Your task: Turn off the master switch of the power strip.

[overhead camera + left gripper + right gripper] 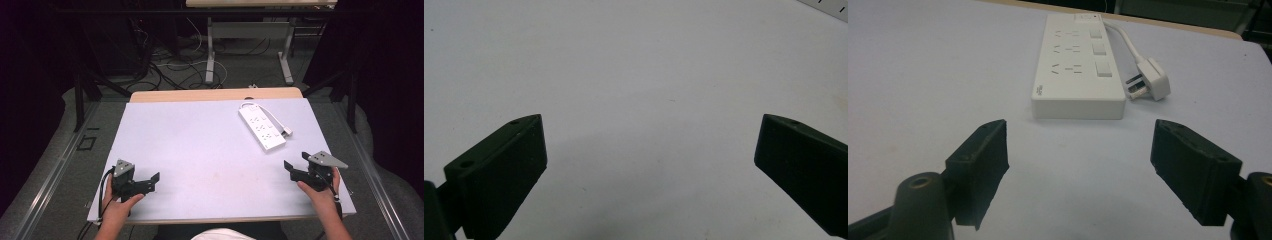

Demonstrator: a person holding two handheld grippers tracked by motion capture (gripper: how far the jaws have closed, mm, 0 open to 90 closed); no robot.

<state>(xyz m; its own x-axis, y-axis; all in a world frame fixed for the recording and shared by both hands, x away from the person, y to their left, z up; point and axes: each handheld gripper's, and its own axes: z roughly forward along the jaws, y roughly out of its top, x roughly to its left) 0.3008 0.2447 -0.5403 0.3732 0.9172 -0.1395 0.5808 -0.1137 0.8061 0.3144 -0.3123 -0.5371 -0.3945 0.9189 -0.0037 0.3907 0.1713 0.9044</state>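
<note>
We record one white power strip (pixel 262 127), lying flat on the pale desk (pixel 200 150) toward its far right part, set at a slant with one short end nearer our right hand. It is a long, flat, rectangular block with rounded edges. In the right gripper view the power strip (pixel 1078 70) shows three rows of socket holes along its top face, and beside each row a square white rocker switch; a small dark mark sits on the near corner of the top face, too small for us to read. A white cord (pixel 1126 40) leaves the far end and curves back along the strip's side to a white plug (pixel 1149 79), which lies on the desk just beside the strip, its metal pins pointing toward the strip. Our right hand-held gripper (pixel 296 165) rests near the desk's right edge, near the strip but apart from it; in its own view the right hand-held gripper (pixel 1080 150) has its two black jaws spread wide, released, with bare desk between them and the strip's near end straight ahead. Our left hand-held gripper (pixel 154 181) sits low at the near left of the desk, well apart from the strip; in its own view the left hand-held gripper (pixel 649 150) is likewise released, jaws wide, with plain desk surface between them.
</note>
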